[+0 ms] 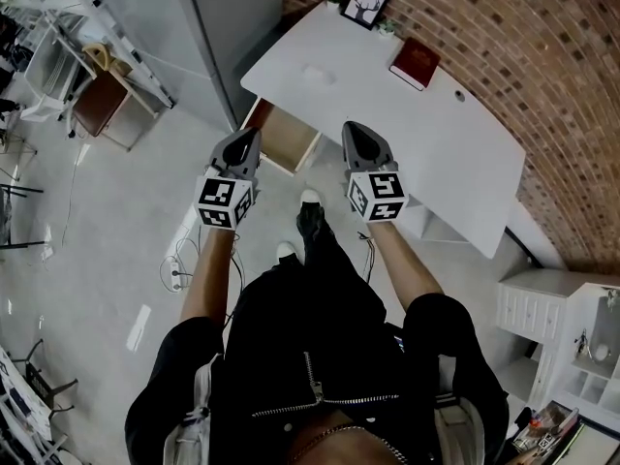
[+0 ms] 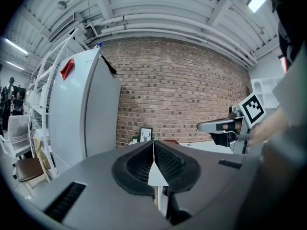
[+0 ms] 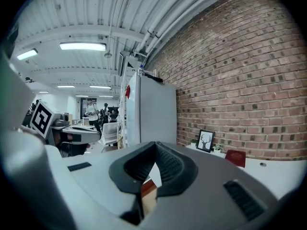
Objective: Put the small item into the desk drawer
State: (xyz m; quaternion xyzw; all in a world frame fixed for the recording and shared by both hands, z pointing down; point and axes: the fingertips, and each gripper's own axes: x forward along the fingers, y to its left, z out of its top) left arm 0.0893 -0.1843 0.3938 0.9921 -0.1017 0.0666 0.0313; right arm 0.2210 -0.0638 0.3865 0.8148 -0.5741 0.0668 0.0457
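A white desk (image 1: 455, 153) stands against the brick wall ahead of me. Its wooden drawer (image 1: 286, 136) is pulled open at the desk's left end. A small pale item (image 1: 315, 74) lies on the desk top behind the drawer. My left gripper (image 1: 244, 145) hovers shut just left of the drawer, with nothing between its fingers. My right gripper (image 1: 360, 136) is held level over the desk's front edge, right of the drawer, shut and empty. In the left gripper view the shut jaws (image 2: 154, 152) point at the desk, with the right gripper (image 2: 216, 127) beside them.
A red book (image 1: 415, 63) and a framed deer picture (image 1: 366, 4) sit at the back of the desk. A tall grey cabinet (image 2: 91, 109) stands left of the desk, a brown chair (image 1: 97, 100) further left. White shelves (image 1: 542, 308) are at right; cables (image 1: 179, 260) lie on the floor.
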